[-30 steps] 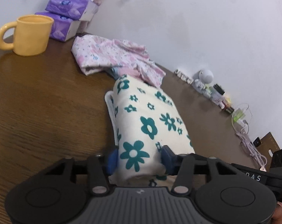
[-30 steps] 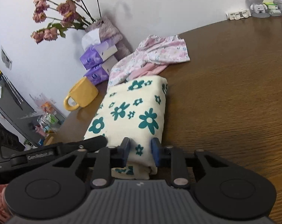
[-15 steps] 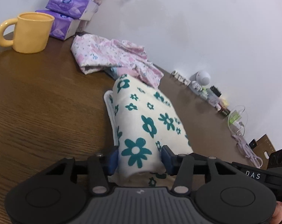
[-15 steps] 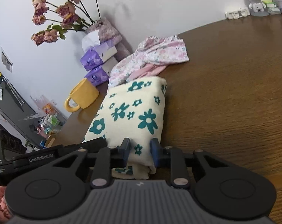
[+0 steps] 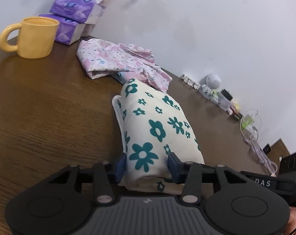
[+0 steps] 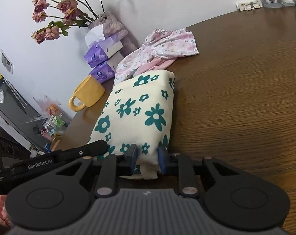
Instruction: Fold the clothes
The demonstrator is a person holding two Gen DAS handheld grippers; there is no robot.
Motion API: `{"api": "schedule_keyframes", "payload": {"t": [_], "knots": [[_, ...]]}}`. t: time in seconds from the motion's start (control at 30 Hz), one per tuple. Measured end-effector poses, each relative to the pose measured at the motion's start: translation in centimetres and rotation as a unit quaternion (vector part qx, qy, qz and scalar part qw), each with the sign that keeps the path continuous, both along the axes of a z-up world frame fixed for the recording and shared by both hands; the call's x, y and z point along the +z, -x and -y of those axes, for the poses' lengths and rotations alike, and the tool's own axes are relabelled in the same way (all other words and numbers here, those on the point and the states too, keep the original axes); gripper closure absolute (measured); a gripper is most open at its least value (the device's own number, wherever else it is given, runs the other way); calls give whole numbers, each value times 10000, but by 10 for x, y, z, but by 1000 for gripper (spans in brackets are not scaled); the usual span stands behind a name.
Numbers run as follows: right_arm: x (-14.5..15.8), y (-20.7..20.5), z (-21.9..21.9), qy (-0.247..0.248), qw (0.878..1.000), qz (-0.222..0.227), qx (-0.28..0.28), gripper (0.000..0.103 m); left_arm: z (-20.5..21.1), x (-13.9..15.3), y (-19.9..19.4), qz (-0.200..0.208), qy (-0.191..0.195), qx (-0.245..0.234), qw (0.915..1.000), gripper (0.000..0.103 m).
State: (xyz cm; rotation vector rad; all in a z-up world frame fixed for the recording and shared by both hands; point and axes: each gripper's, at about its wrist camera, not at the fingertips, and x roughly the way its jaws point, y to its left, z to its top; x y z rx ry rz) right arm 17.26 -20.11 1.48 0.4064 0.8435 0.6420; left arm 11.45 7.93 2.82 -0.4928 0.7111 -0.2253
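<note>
A folded cream garment with teal flowers (image 5: 157, 129) lies on the brown wooden table (image 5: 40, 117); it also shows in the right wrist view (image 6: 140, 109). My left gripper (image 5: 147, 165) is shut on its near edge. My right gripper (image 6: 147, 156) is shut on the same near edge, further right. The left gripper's body (image 6: 56, 159) shows at the left of the right wrist view. A crumpled pink floral garment (image 5: 118, 60) lies just beyond the folded one, also seen in the right wrist view (image 6: 163, 49).
A yellow mug (image 5: 34, 37) and purple tissue packs (image 5: 73, 21) stand at the back left, with a vase of dried roses (image 6: 106, 25). A small white robot figure (image 5: 211, 82), small items and cables (image 5: 253, 137) line the wall.
Both grippers keep their hold on the cream garment; the views shifted slightly, with the garment's near edge drawn a little nearer and lower.
</note>
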Motion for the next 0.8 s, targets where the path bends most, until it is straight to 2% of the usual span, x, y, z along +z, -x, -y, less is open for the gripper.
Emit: {"api": "schedule_keyframes", "payload": {"t": [0.1, 0.13, 0.17, 0.2, 0.27, 0.4, 0.63, 0.67, 0.73, 0.8], "knots": [[2, 2, 6, -31, 9999, 36, -106, 68, -4, 0, 3, 33, 13, 61, 10000, 48], [1, 1, 5, -13, 10000, 13, -97, 69, -2, -1, 2, -5, 1, -21, 10000, 51], [-2, -1, 3, -5, 10000, -57, -30, 76, 1, -3, 0, -39, -20, -94, 9999, 59], [-3, -1, 0, 27, 10000, -70, 11, 80, 5, -4, 0, -69, -44, -160, 9998, 57], [-3, -1, -3, 84, 9999, -44, 59, 79, 7, -3, 0, -35, -83, -192, 9998, 56], [7, 1, 15, 20, 9996, 147, -260, 68, 19, -1, 2, -42, -120, -370, 9992, 51], [20, 0, 56, -31, 9936, 410, -1051, 61, 72, -1, -9, -140, -374, -1257, 9913, 45], [21, 0, 61, -45, 9926, 423, -1136, 61, 79, -3, -11, -163, -383, -1427, 9889, 41], [21, 2, 65, -72, 9921, 447, -1167, 61, 87, -1, -10, -164, -410, -1682, 9848, 40], [22, 6, 68, -74, 9926, 488, -1113, 61, 79, 6, -6, -42, -367, -1697, 9848, 39]]}}
